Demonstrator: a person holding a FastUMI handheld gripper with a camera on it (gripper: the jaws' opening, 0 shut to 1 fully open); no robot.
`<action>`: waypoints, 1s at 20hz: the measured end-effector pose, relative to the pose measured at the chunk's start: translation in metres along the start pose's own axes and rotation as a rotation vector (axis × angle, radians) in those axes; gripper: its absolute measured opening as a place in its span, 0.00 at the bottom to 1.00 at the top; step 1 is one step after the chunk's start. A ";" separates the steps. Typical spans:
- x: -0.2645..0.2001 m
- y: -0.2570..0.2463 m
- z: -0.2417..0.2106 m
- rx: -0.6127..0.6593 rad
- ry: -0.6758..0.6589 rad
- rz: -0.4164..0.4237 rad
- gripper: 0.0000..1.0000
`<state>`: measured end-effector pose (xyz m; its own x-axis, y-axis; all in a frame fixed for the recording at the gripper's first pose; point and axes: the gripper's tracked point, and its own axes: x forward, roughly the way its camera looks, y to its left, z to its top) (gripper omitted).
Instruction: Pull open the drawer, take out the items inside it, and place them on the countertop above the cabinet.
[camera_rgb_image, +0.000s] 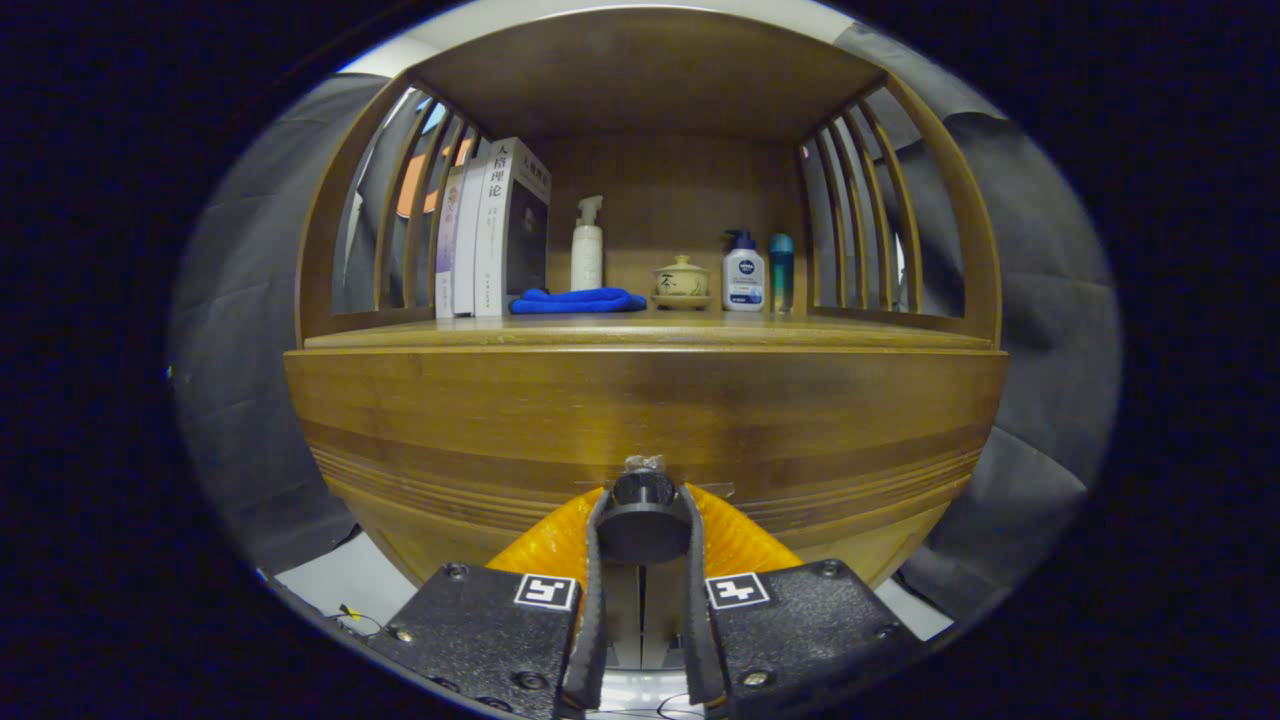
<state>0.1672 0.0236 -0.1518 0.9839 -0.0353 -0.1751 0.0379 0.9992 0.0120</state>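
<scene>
The tool (643, 525) is clamped on the round dark knob (643, 505) of the brown wooden drawer front (640, 420), one finger pressing each side of it. Just under the knob, a glossy orange curved surface (745, 545) shows to both sides of the fingers; what it is cannot be told.

The drawer front fills the near middle of the scene and looks flush with the cabinet, with no gap along its upper edge, so the drawer seems not yet pulled out. Its contents are hidden, and what items lie inside cannot be said.

Above the drawer runs the wooden desk top of the cabinet (850, 335), framed by slatted sides and a roof board. It already carries things towards the far wall: upright white-spined books (490, 230) on the left, a folded blue cloth (578, 300) beside them, a white pump bottle (587, 245) behind the cloth, a small beige lidded ceramic cup on a saucer (682, 282) in the middle, then a white and blue pump bottle (743, 272) and a slim teal bottle (781, 258) on the right.

By this showing the task is at its very start: the grip is taken, and the pull, the lifting out of the items and their placing on the desk are all left. The near strip of the desk offers free room.
</scene>
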 end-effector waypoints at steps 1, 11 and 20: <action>-0.006 0.000 -0.002 0.002 0.001 0.001 0.34; -0.063 -0.002 -0.016 -0.022 0.003 0.013 0.34; -0.112 -0.004 -0.030 0.001 0.043 0.025 0.34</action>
<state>0.0512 0.0244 -0.1618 0.9762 -0.0095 -0.2167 0.0137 0.9997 0.0182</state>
